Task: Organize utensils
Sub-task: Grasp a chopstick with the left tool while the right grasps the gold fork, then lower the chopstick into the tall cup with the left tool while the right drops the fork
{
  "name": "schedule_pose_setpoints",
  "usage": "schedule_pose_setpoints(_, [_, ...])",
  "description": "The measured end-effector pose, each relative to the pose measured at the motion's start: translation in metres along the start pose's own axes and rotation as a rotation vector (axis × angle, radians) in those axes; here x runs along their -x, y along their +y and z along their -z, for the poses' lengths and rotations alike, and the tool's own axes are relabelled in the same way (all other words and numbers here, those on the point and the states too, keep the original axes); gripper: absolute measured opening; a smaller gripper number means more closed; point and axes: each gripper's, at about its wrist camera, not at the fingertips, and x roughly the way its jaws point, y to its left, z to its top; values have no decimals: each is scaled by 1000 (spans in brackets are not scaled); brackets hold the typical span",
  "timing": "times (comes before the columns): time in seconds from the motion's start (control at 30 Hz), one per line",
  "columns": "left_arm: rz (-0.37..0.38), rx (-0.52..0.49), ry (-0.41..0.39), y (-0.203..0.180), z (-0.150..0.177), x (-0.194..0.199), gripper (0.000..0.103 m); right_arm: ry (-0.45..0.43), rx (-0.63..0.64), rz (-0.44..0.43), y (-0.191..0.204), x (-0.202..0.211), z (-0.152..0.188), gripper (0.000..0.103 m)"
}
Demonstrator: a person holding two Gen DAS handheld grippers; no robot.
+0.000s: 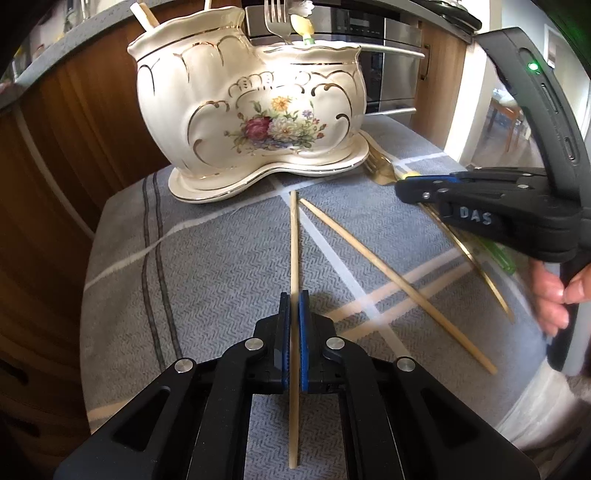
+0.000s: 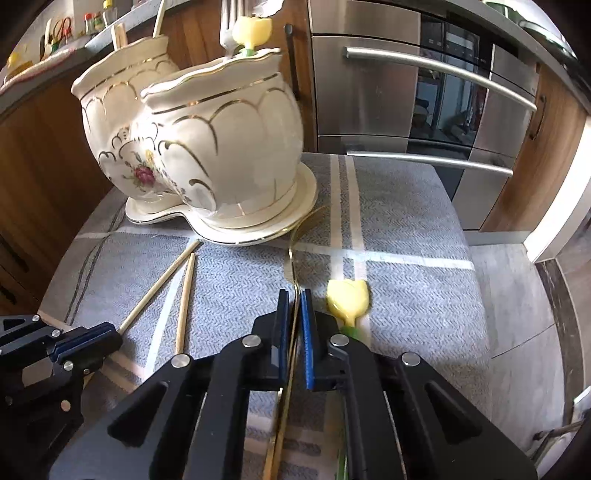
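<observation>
A cream ceramic utensil holder with painted flowers stands on the grey cloth; it also shows in the right wrist view. It holds a fork, a yellow tulip spoon and chopsticks. My left gripper is shut on a wooden chopstick lying on the cloth. A second chopstick lies to its right. My right gripper is shut on a gold fork whose head reaches the holder's base. A yellow tulip spoon lies just right of it.
The grey striped cloth covers a small table. A steel oven with bar handles stands behind, with wooden cabinets to the left. The table's right edge drops to the floor.
</observation>
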Motion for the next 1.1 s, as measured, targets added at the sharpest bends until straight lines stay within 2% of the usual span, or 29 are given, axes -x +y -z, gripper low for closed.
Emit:
schedule_pose_setpoints(0.43, [15, -9, 6, -1, 2, 5, 5, -63, -11, -60, -3, 36, 16, 5])
schedule_pose_setpoints(0.7, [20, -12, 15, -4, 1, 2, 5, 14, 4, -64, 0, 25, 26, 5])
schedule_pose_setpoints(1.1, [28, -12, 17, -1, 2, 1, 5, 63, 108, 10, 16, 22, 25, 7])
